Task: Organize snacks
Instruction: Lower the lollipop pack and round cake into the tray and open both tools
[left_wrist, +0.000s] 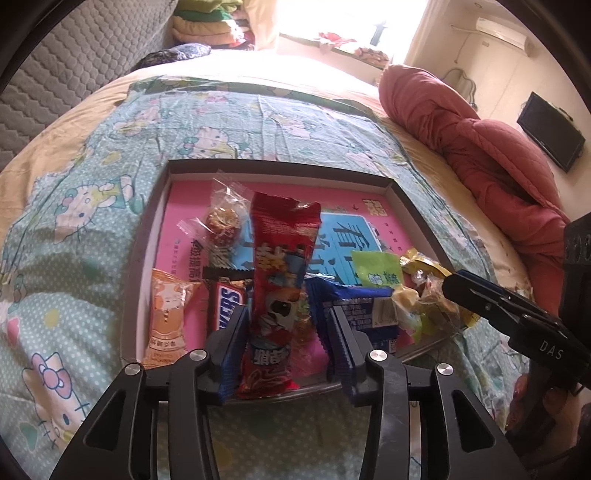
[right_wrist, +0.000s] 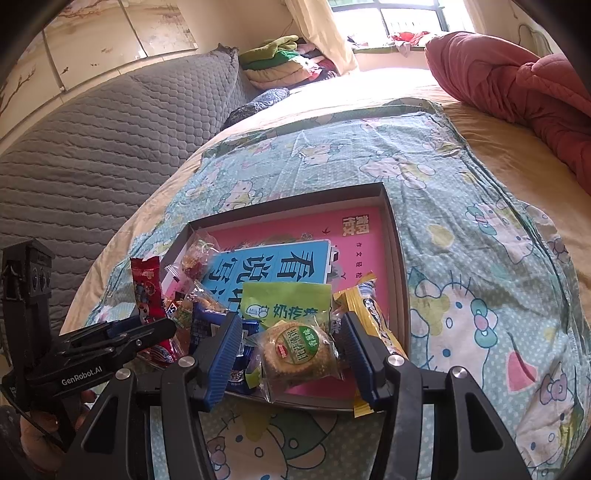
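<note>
A cartoon-cat printed cloth (left_wrist: 92, 177) covered the middle of the frame over a beige bedsheet (right_wrist: 491, 129). A pink quilt (left_wrist: 491, 147) lay bunched at the right. A grey quilted headboard (right_wrist: 92, 147) filled the left, folded bedding (right_wrist: 277, 59) at the top, and a dark screen (left_wrist: 550, 136) hung on the far right wall.

the long red snack packet (left_wrist: 275, 295) was glossy foil-like plastic, crinkled at its torn top. the round candy (left_wrist: 221, 223) sat in clear, shiny cellophane, and the round biscuit (right_wrist: 299, 350) in a transparent glossy wrapper with a green printed label. the blue packet (left_wrist: 360, 308) and the orange packet (left_wrist: 166, 317) looked like smooth printed plastic film. the tray (left_wrist: 280, 166) seemed matt grey cardboard, its pink floor smooth printed paper. the bedsheet (left_wrist: 92, 177) was soft printed cloth, slightly creased; the red quilt (left_wrist: 480, 155) was stitched matt fabric. the gripper pads (right_wrist: 225, 354) were ribbed blue plastic on matt black arms with bright metal bolts
</note>
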